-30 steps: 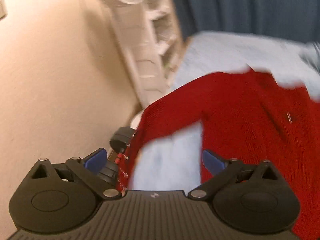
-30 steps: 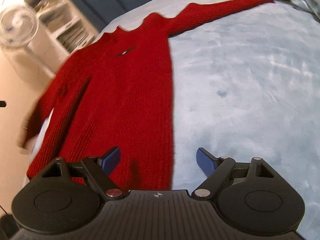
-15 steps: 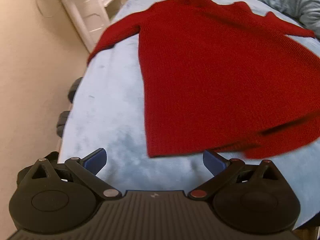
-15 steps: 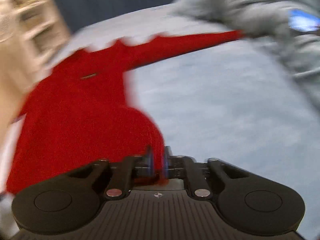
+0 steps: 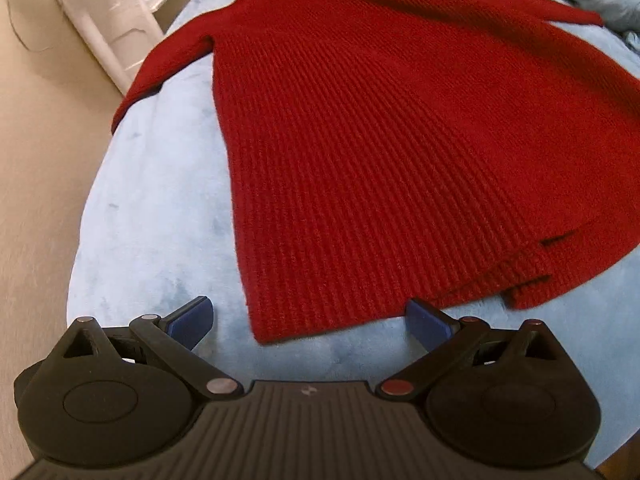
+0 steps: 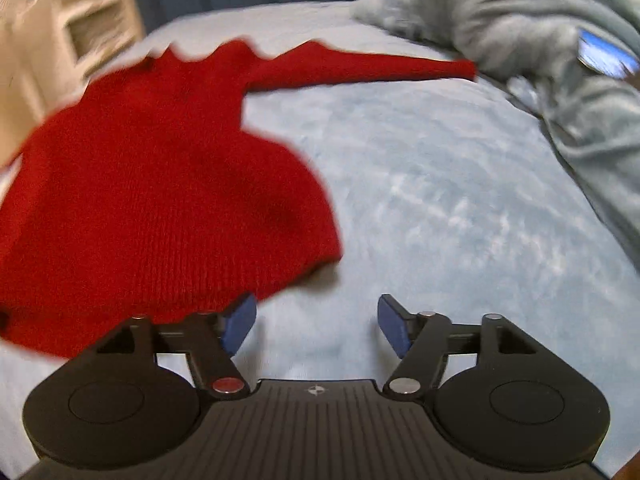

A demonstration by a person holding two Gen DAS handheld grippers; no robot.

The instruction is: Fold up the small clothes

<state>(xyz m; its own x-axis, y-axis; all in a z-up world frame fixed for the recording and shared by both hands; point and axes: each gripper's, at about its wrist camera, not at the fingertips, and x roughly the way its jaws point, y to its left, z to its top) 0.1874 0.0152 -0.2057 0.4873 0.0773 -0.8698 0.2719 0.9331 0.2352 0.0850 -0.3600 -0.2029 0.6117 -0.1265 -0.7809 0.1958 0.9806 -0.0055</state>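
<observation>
A red knitted sweater dress (image 5: 380, 128) lies flat on a light blue blanket (image 5: 160, 216), neck far from me, hem near. My left gripper (image 5: 308, 318) is open and empty, just short of the hem's left corner. In the right wrist view the dress (image 6: 160, 200) lies to the left, one sleeve (image 6: 360, 68) stretched out to the right. My right gripper (image 6: 318, 322) is open and empty over the blanket (image 6: 440, 200), beside the hem's right corner. That view is blurred.
A grey-blue garment pile (image 6: 560, 60) lies at the far right of the bed. A white shelf unit (image 5: 120, 8) stands beside the bed on the left, over beige floor (image 5: 36, 160). The bed edge runs close along the left.
My right gripper was shut on the hem half a second ago and has opened and let it go. My left gripper has moved closer to the hem.
</observation>
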